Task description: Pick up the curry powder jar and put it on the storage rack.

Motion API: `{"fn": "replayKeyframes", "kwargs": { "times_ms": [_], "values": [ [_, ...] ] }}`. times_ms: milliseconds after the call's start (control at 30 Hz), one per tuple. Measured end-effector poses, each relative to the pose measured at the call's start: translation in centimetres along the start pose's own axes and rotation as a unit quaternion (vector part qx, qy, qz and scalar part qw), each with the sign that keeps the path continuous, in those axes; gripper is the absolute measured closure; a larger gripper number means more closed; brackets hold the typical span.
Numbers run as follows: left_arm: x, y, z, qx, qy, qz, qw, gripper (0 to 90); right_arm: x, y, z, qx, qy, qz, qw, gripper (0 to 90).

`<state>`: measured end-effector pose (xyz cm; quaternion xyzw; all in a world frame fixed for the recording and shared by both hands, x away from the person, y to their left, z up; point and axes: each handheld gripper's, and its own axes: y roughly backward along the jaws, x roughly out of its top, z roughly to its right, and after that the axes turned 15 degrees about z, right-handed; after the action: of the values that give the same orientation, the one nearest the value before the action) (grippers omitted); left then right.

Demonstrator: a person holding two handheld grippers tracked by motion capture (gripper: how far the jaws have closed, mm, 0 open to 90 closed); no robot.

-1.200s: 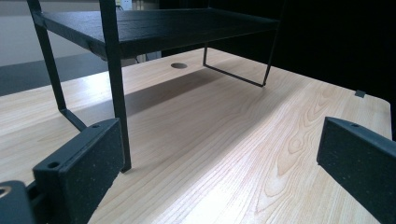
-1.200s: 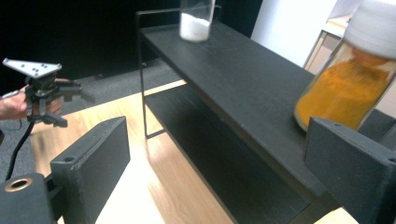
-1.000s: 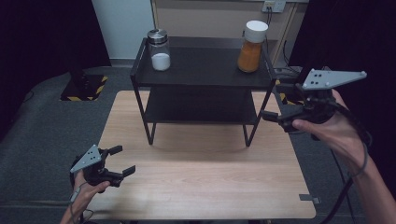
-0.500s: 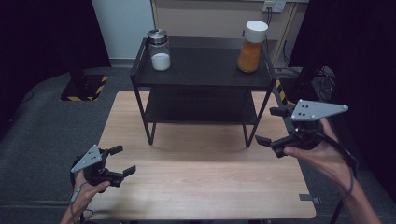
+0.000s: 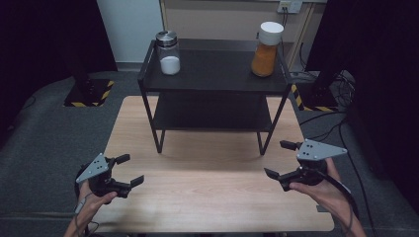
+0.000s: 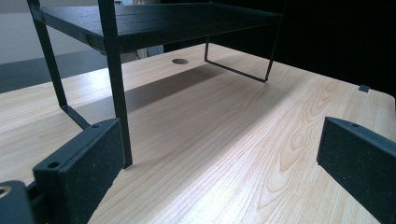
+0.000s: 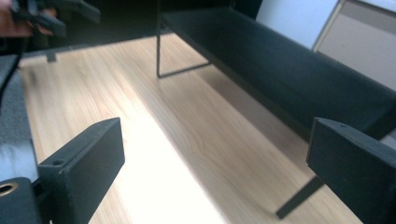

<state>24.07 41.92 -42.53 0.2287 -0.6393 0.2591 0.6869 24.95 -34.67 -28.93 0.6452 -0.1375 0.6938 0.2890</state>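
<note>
Glass, by the look of it: the white jar (image 5: 168, 59) has a metal lid and a shallow white fill. It should be fairly light, rigid, slick-walled and breakable. Grip the body below the lid, square across. It stands on the rack (image 5: 217, 74), top shelf, well beyond and above the left gripper (image 5: 131, 168).

Left gripper: low over the table (image 5: 212, 197), level, pointing toward the rack. Jaws are spread wide with nothing between them. In the left gripper view a rack leg stands just past one jaw.

Rack: black metal frame, stiff, probably light enough to slide if bumped.

Orange jar (image 5: 266, 49): white cap, fuller, so likely heavier. Wall material unclear from here. Same grip, mid-body. It sits far ahead of and above the right jaws.

Right gripper (image 5: 276, 159): held low in the hand (image 5: 321, 190), angled in toward the rack. Jaws have just been opening and stand wide, empty.
</note>
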Motion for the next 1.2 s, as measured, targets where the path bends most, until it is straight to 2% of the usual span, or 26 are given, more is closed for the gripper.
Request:
{"fn": "replayKeyframes", "kwargs": {
  "times_ms": [300, 533, 767, 1033, 1200],
  "values": [
    [-0.1, 0.0, 0.3, 0.001, -0.009, 0.005, 1.0000, 0.0, -4.8, 0.6, -0.5, -0.027, -0.021, 0.020, 0.9992, 4.7],
    [-0.1, -0.1, 0.6, 0.001, -0.019, 0.011, 0.9998, 0.0, -7.9, 0.9, -1.3, -0.048, -0.031, 0.016, 0.9983, 4.1],
    [0.0, -0.6, 1.0, -0.008, -0.025, 0.012, 0.9996, 0.0, -9.9, 0.6, -2.0, -0.053, -0.039, 0.000, 0.9978, 3.8],
    [0.1, -1.3, 1.8, -0.014, -0.026, 0.016, 0.9994, 0.0, -11.4, 0.9, -2.8, -0.063, -0.044, 0.013, 0.9970, 3.9],
    [0.2, -1.7, 2.4, -0.017, -0.032, 0.014, 0.9992, 0.1, -12.1, 1.2, -3.1, -0.061, -0.042, 0.019, 0.9971, 4.0]
  ]
}}
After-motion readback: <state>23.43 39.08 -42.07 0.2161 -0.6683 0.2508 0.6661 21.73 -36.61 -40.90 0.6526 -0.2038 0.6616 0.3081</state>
